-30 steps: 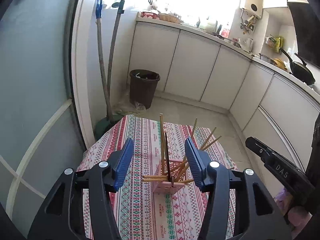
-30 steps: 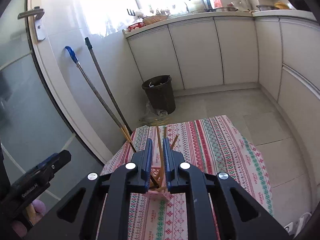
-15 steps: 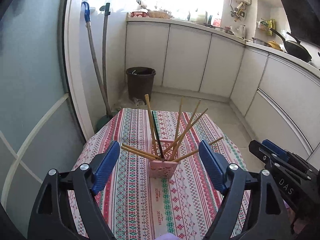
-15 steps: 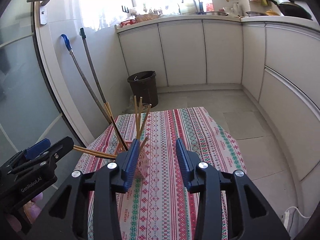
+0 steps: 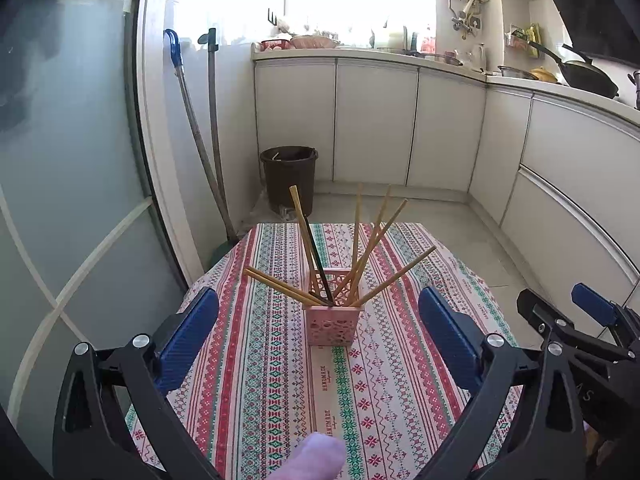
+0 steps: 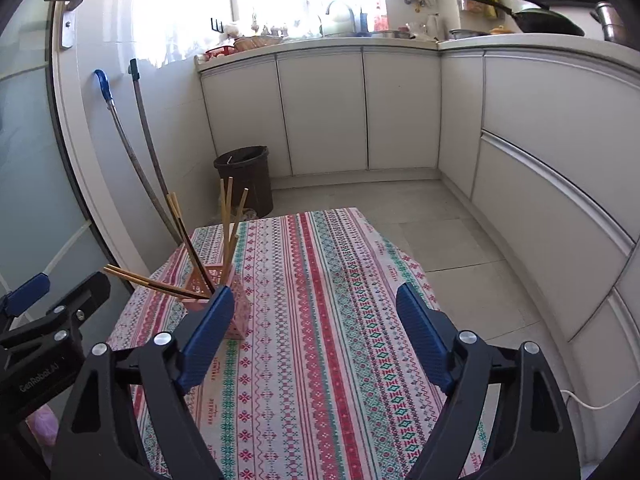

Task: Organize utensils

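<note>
A pink perforated holder (image 5: 331,322) stands on the patterned tablecloth (image 5: 280,360), with several wooden chopsticks (image 5: 362,240) and one dark chopstick (image 5: 318,258) fanned out in it. My left gripper (image 5: 318,322) is open and empty, pulled back from the holder, which sits between its blue pads. My right gripper (image 6: 316,328) is open and empty over the cloth (image 6: 320,320); the holder (image 6: 236,312) is partly hidden behind its left pad (image 6: 208,334).
The small table stands in a kitchen with white cabinets (image 5: 376,120). A dark bin (image 5: 289,176) and two mop handles (image 5: 200,140) stand beyond it by the glass door. The other gripper shows at each view's edge.
Both grippers have opened wide and drawn back from the holder. The right gripper was shut over the chopsticks a second ago and is now empty and to the right of the holder.
</note>
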